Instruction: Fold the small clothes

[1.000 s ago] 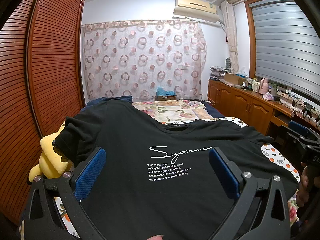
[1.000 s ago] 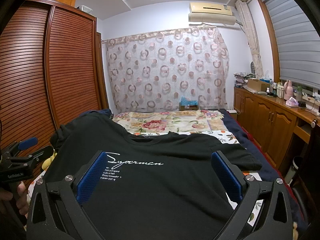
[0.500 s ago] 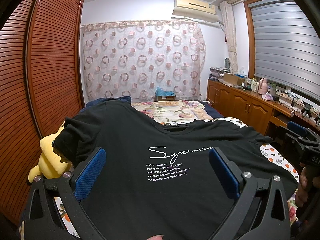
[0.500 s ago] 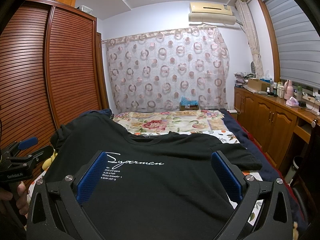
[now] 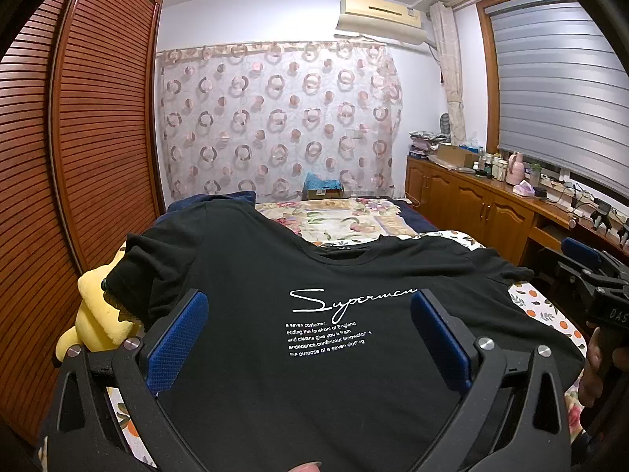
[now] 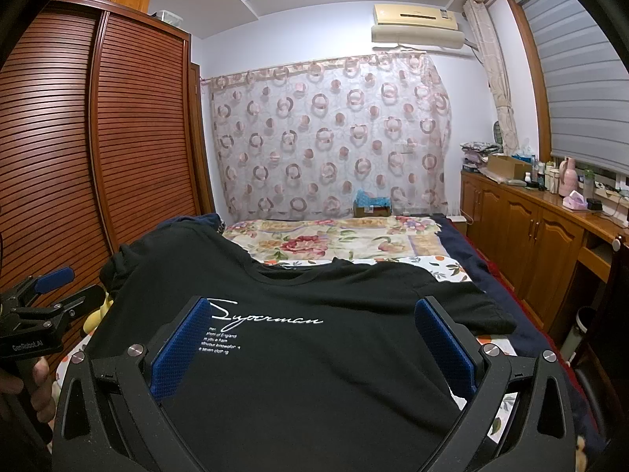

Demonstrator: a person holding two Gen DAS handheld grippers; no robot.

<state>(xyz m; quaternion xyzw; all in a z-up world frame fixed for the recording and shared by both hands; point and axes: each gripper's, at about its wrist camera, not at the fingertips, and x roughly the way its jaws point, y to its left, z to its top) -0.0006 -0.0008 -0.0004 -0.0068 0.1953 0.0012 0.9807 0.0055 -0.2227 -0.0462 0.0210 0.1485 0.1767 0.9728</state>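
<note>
Fig.: tee spread face-up on bed, collar far, hem near me; long axis runs straight ahead. My L gripper & R gripper: jaws wide apart, holding nothing, above lower half. L nearer left sleeve.

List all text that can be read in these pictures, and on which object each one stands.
"Supermau" in script: black T-shirt chest.
Small print below it, partly legible: "the purpose of e seven cloth".
"GenRobot.AI": left gripper body.
"DAS", cut off: right gripper body.
Air conditioner label: too small.
</note>
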